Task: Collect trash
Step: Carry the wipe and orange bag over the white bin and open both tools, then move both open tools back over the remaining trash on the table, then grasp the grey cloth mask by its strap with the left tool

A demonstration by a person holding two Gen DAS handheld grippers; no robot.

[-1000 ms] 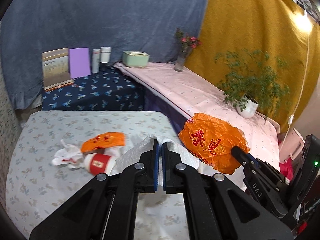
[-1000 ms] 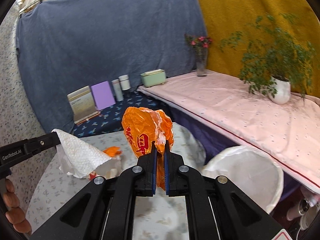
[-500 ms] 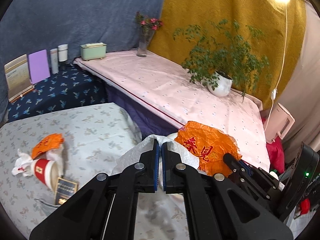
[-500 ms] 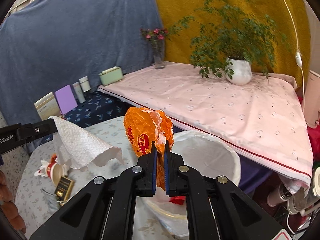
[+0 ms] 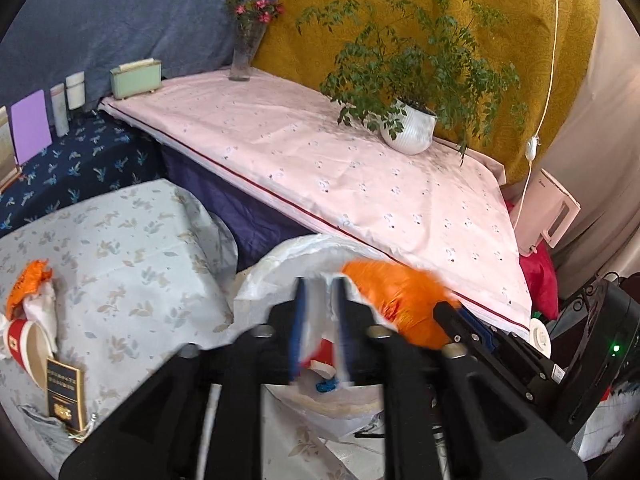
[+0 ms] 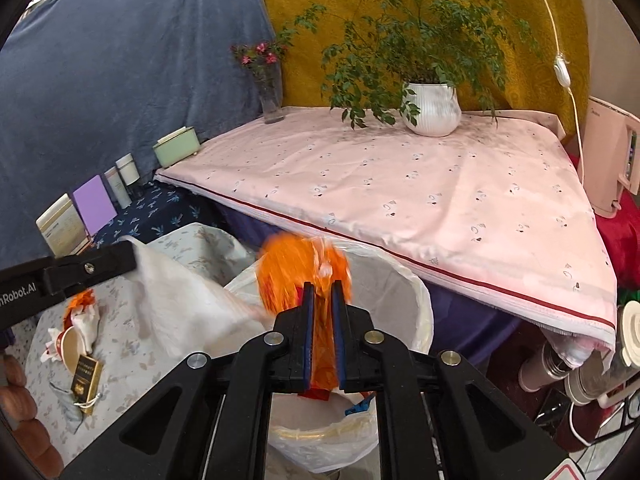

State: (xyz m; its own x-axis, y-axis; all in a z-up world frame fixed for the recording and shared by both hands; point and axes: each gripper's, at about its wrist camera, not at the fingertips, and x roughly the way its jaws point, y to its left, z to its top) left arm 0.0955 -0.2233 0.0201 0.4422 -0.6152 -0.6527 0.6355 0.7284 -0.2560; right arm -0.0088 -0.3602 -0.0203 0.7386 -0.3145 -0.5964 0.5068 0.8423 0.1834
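My left gripper (image 5: 320, 285) hangs over the white-lined trash bin (image 5: 280, 258). Its jaws are opening, and a white paper towel (image 5: 320, 314) hangs loose between the parted pads. In the right wrist view the towel (image 6: 172, 292) droops from the left fingertip (image 6: 100, 264) beside the bin's rim (image 6: 418, 300). My right gripper (image 6: 321, 288) is over the same bin, its jaws starting to open; a crumpled orange bag (image 6: 296, 268) still fills the narrow gap between the pads. The bag (image 5: 396, 292) looks blurred. Red and blue scraps lie inside the bin.
On the floral table to the left lie a red paper cup (image 5: 24, 344), an orange wrapper (image 5: 28, 282), tissue and a black-and-gold box (image 5: 66, 392). A pink-covered table (image 6: 400, 188) with a potted plant (image 6: 432, 108) and a vase stands behind the bin. A hand (image 6: 24, 408) shows at lower left.
Both grippers swung right from the floral table and sank over the bin. The left jaws have parted around the paper towel, and the right jaws have widened slightly on the orange bag.
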